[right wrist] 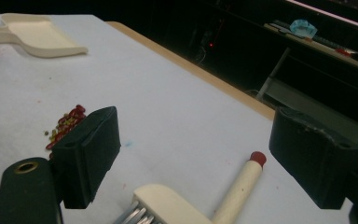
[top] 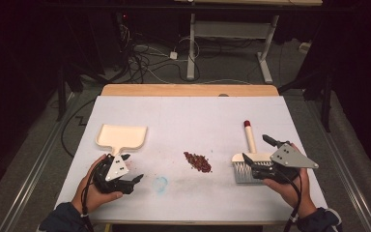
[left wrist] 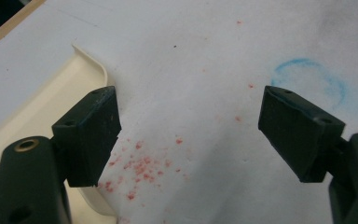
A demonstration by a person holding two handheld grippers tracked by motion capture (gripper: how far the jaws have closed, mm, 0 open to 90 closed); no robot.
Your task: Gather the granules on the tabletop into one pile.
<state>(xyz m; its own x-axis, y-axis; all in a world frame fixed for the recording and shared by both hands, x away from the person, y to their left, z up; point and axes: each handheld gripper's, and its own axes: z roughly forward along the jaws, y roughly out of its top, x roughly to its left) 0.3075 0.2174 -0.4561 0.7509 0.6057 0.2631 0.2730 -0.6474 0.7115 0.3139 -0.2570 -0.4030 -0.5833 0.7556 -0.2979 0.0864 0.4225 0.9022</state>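
Two grippers hover over the white table (top: 188, 111), both with jaws spread and holding nothing: the left gripper (top: 134, 178) beside the cream dustpan (top: 121, 136), the right gripper (top: 257, 151) over the brush (top: 249, 159), beside the red beans (top: 197, 162).

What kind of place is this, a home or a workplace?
Probably a lab or recording workspace, not a home. Loose cables lie on the floor behind the covered table, another desk frame stands beyond, and dark curtains surround the area.
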